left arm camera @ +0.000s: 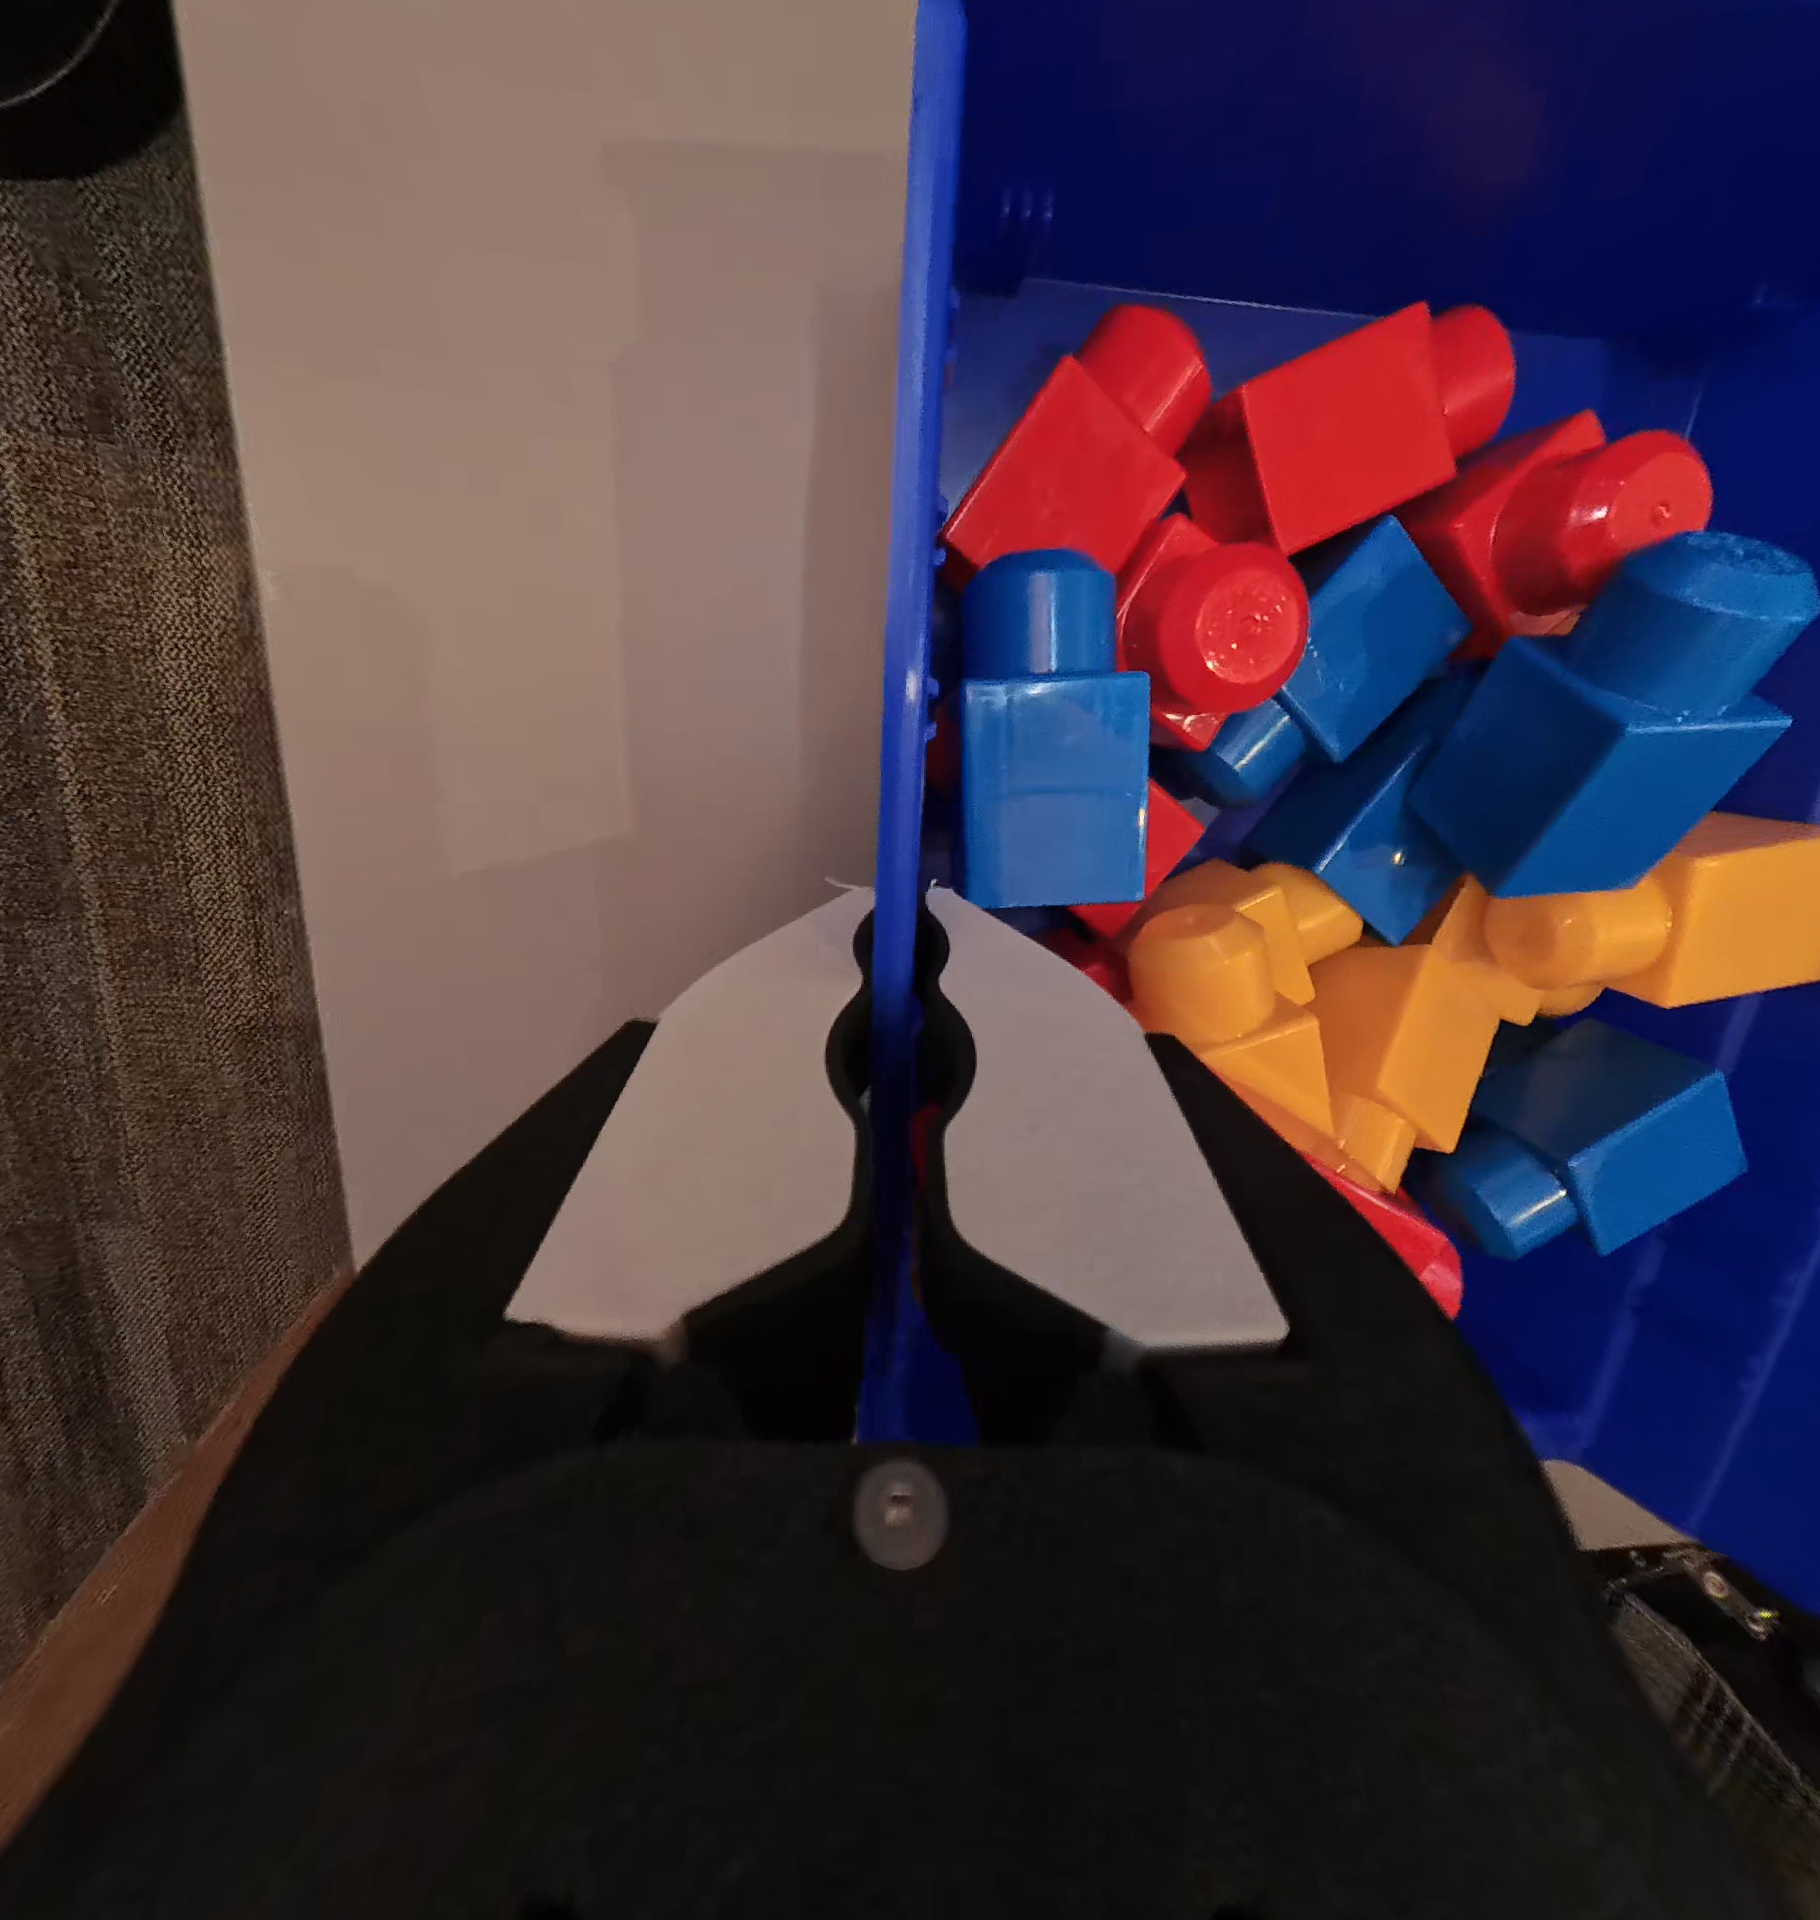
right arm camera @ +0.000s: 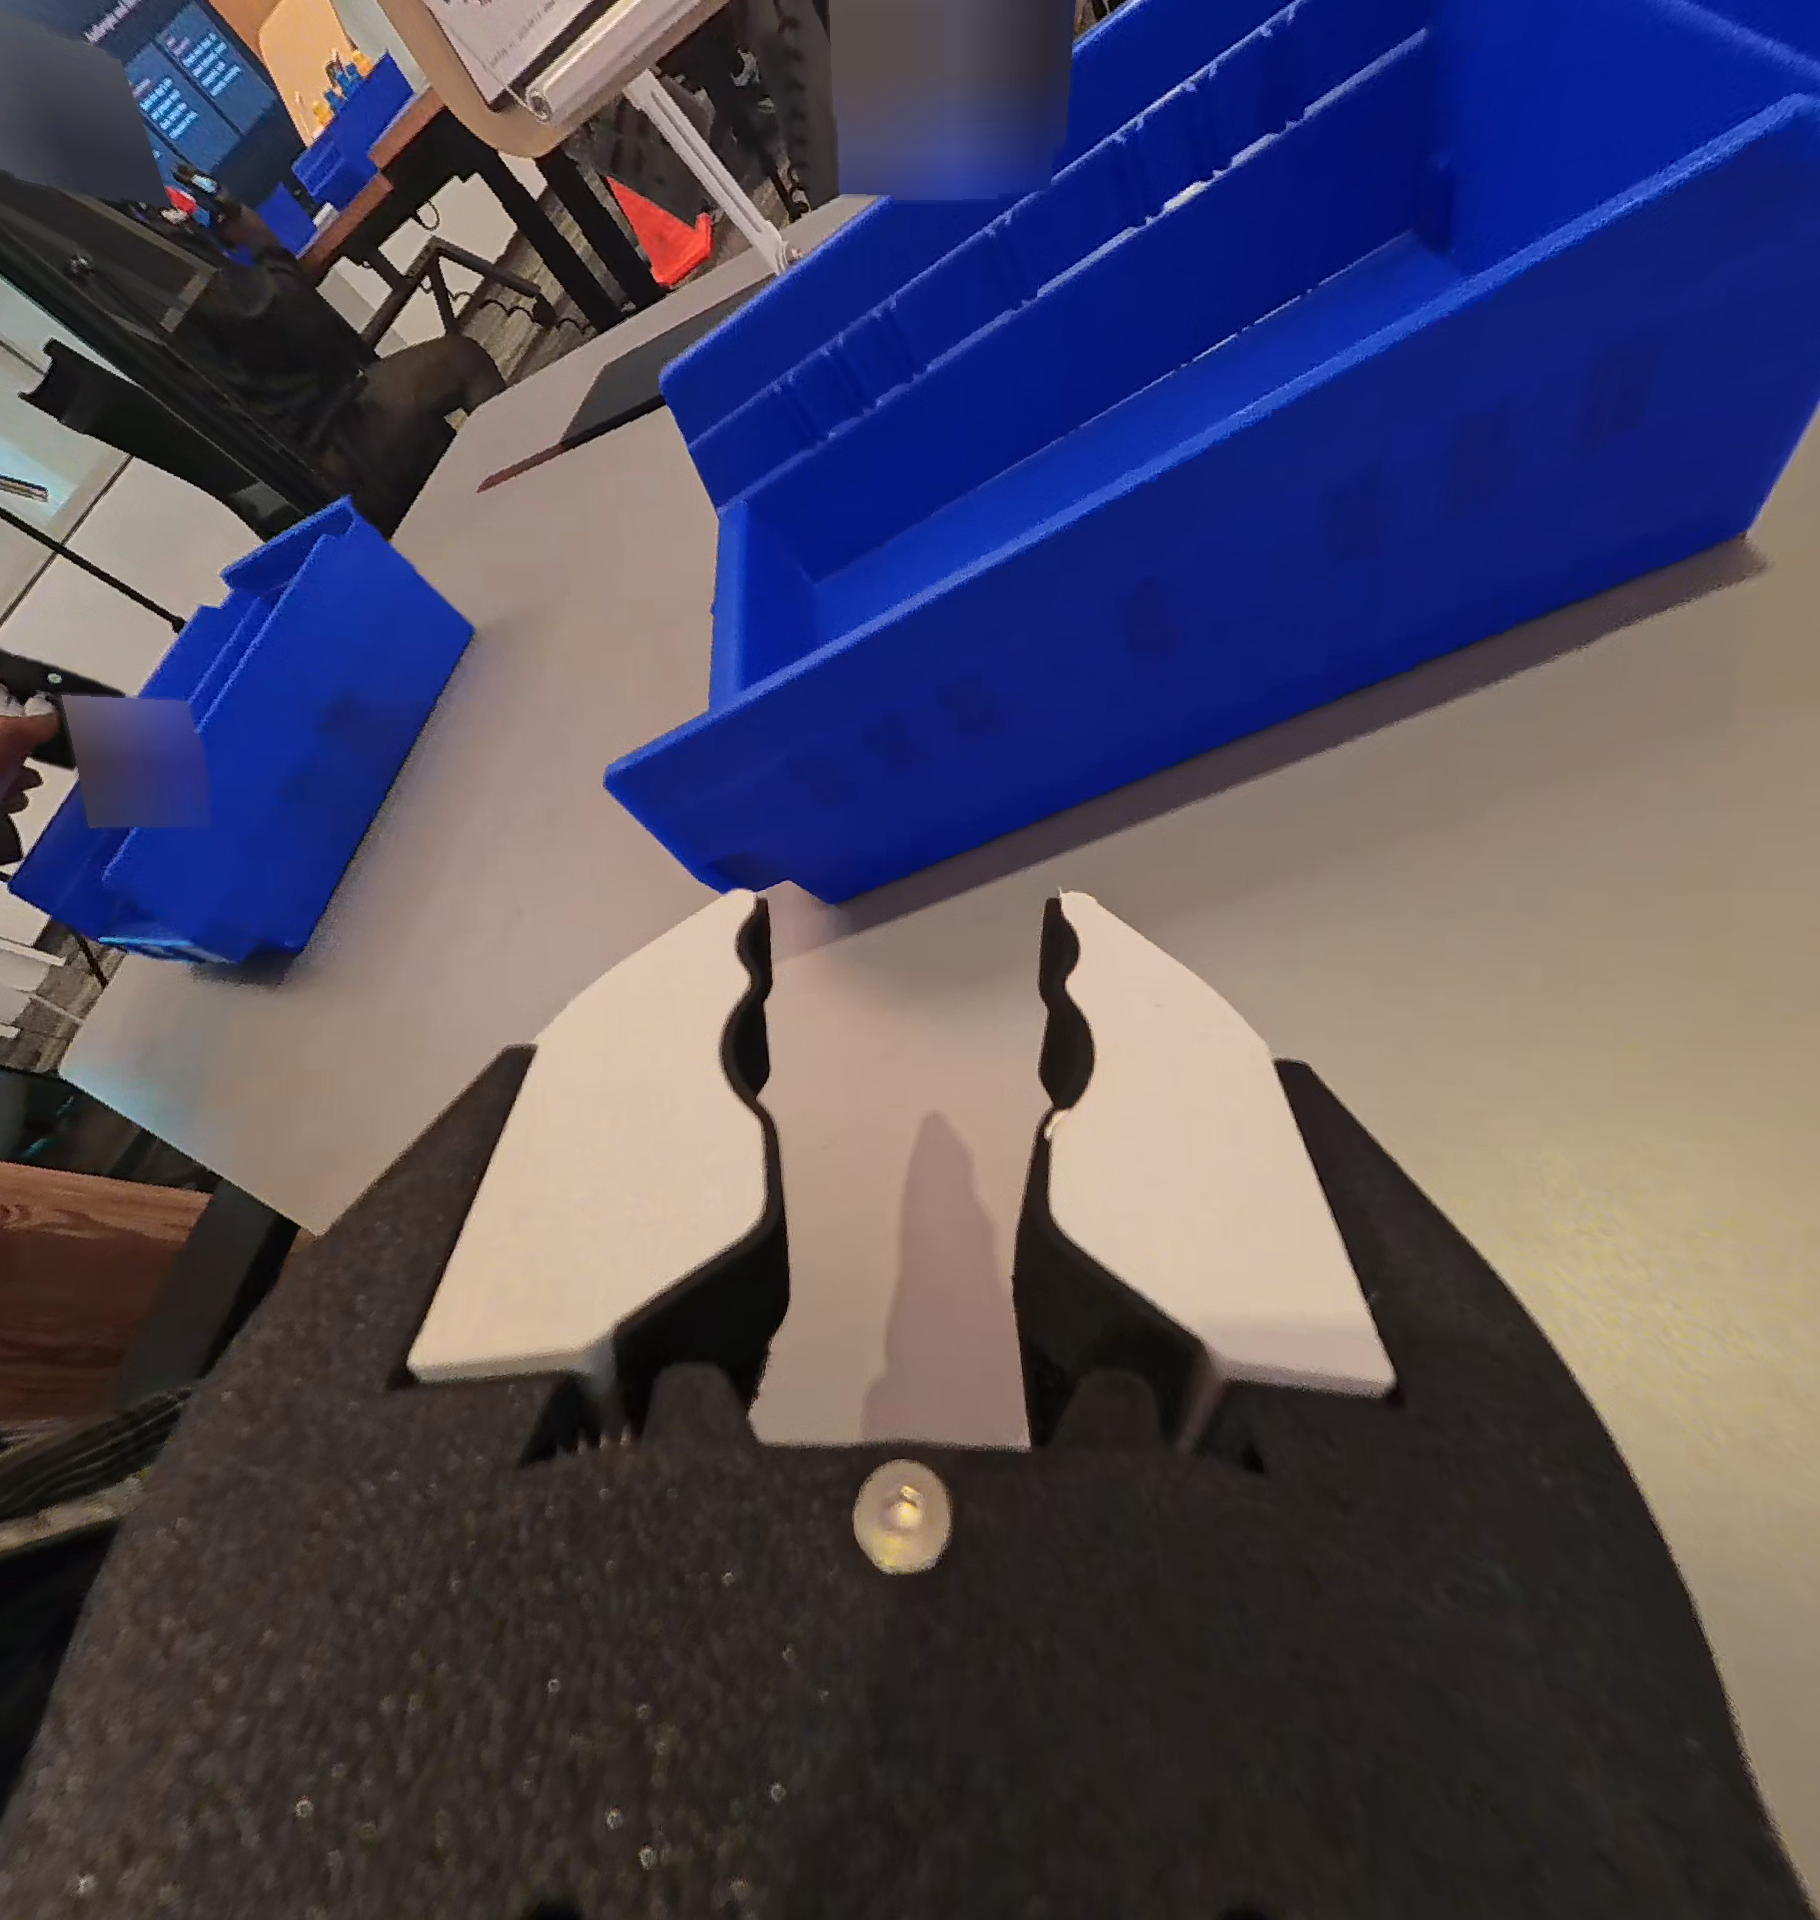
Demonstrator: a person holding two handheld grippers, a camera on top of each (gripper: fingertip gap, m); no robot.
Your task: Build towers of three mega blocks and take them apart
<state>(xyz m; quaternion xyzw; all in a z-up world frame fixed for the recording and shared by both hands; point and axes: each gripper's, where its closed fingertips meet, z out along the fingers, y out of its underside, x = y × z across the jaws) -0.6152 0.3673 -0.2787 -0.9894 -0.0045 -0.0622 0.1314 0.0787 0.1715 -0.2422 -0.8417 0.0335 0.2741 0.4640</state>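
**L tongs clamped on bin wall; R tongs open over desk**

L tongs (left arm camera: 898,935) were shut on the side wall of the blue bin (left arm camera: 921,416), one finger outside and one inside, so the thin blue wall ran straight up between them. R tongs (right arm camera: 904,909) stood open w/ nothing between the fingers, only bare grey desk (right arm camera: 1405,1039) showing in the gap, w/ the tongs' shadow on it.

Mega blocks lay loose inside the gripped bin, jumbled, none stacked into a tower. All were the same kind: a square base w/ one round peg, glossy plastic. Red blocks (left arm camera: 1342,426) sat at the far end of the pile, several on their sides. Blue blocks (left arm camera: 1602,769) filled the middle; one blue block (left arm camera: 1051,769) lay against the gripped wall, peg pointing away from the tongs. Yellow-orange blocks (left arm camera: 1405,997) lay nearer, just right of the inner finger, w/ one more blue piece (left arm camera: 1602,1143) beyond them and a red one partly hidden under the finger.

In the R wrist view, a long blue bin (right arm camera: 1197,644) sat on the desk just past the fingertips, tilted in frame; its contents didn't show from that angle. A smaller blue bin (right arm camera: 293,727) sat well apart to the left, near the desk edge. Left of the gripped bin: pale desk, then dark carpet (left arm camera: 85,727).
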